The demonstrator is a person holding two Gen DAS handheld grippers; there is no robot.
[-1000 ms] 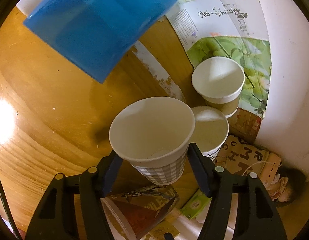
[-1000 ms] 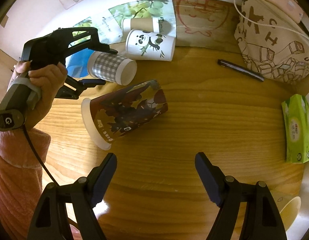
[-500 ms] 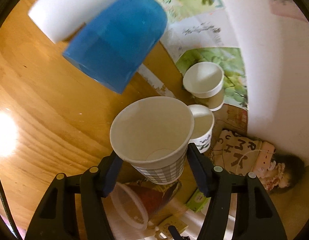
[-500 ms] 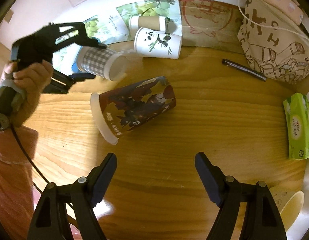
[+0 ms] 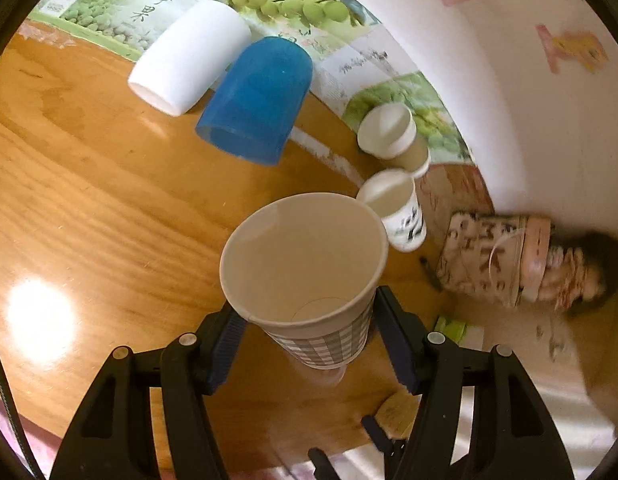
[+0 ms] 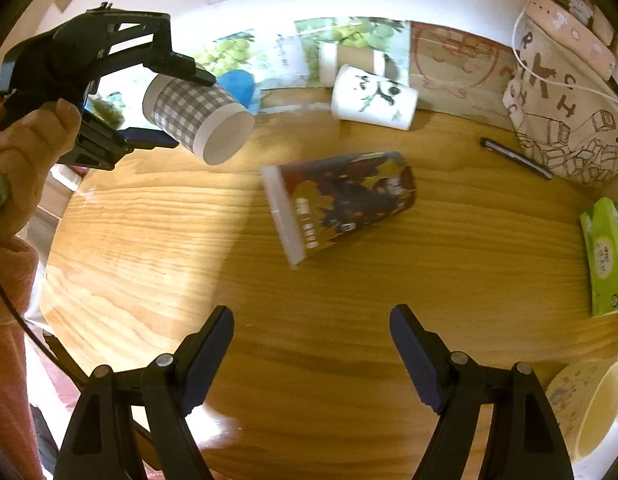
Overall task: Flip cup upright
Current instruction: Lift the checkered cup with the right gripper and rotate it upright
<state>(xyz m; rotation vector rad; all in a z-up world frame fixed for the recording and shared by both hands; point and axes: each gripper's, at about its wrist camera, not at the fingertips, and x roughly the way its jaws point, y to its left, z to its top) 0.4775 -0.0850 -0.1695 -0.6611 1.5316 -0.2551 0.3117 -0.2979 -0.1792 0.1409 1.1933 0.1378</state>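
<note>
My left gripper (image 5: 305, 322) is shut on a grey checked paper cup (image 5: 309, 276), with a finger on each side of its wall. In the right wrist view the checked cup (image 6: 197, 116) hangs in the air above the table's left side, tilted, with its base toward the lower right. My right gripper (image 6: 311, 332) is open and empty, low over the near part of the wooden table (image 6: 349, 280).
A dark printed cup (image 6: 341, 204) lies on its side mid-table. A panda cup (image 6: 373, 98), a brown-banded cup (image 6: 353, 60), a blue cup (image 5: 257, 100) and a white cup (image 5: 189, 56) lie near the back wall. A pen (image 6: 517, 158), a bag (image 6: 569, 92) and a green tissue pack (image 6: 605, 256) are on the right.
My left gripper has lifted the checked cup higher and drawn back from the blue cup and back wall. The right gripper's view has shifted left, so the dark cup appears further right.
</note>
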